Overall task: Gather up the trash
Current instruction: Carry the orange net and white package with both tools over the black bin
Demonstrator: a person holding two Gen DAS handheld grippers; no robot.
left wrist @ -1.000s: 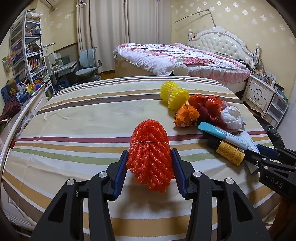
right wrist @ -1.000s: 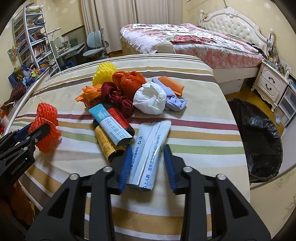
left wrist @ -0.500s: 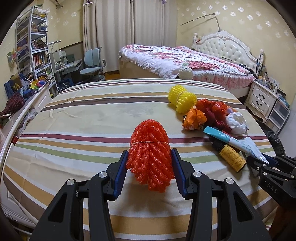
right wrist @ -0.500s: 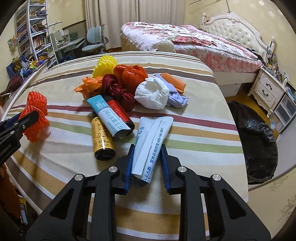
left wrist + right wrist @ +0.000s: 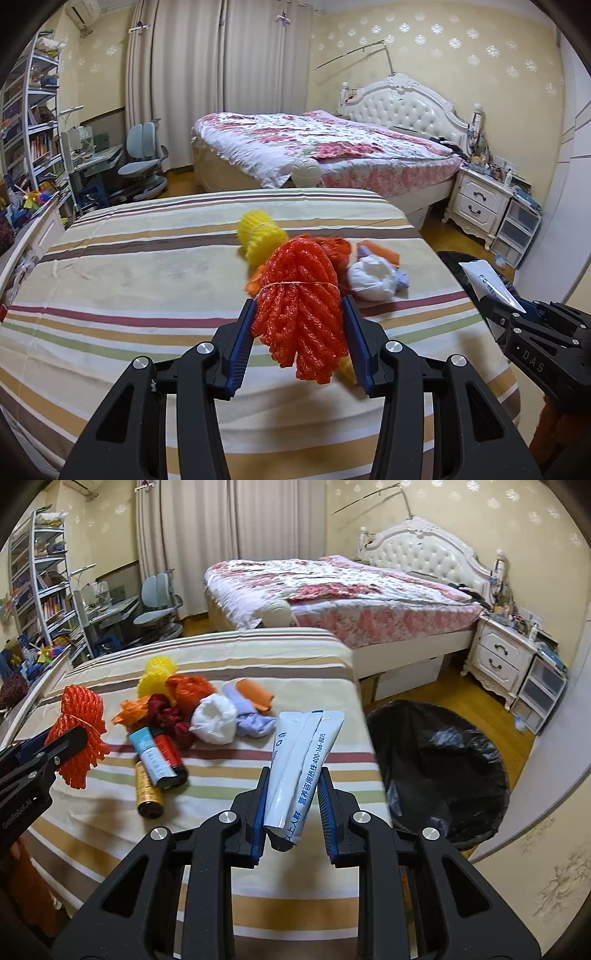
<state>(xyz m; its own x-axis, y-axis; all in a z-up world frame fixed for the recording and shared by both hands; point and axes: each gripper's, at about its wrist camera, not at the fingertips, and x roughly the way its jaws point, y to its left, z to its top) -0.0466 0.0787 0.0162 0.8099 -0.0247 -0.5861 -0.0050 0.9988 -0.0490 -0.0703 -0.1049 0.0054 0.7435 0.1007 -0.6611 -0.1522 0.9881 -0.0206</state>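
Observation:
My left gripper (image 5: 298,332) is shut on a bundle of red foam netting (image 5: 300,306) and holds it above the striped table (image 5: 122,280); the bundle also shows in the right wrist view (image 5: 79,731). My right gripper (image 5: 291,794) is shut on white tubes (image 5: 301,764) and holds them in the air near the table's right edge. A bin lined with a black bag (image 5: 439,768) stands on the floor to the right. More trash lies on the table: yellow netting (image 5: 157,677), orange and red wrappers (image 5: 162,709), a white bag (image 5: 214,720), several tubes (image 5: 155,753).
A bed (image 5: 332,587) stands behind the table. A white nightstand (image 5: 502,657) and drawers are at the right. Shelves (image 5: 26,122), a desk and a chair (image 5: 142,162) are at the left.
Both grippers have lifted their loads off the table. The left one moved right toward the trash pile with the netting. The right one closed on the tubes and raised them.

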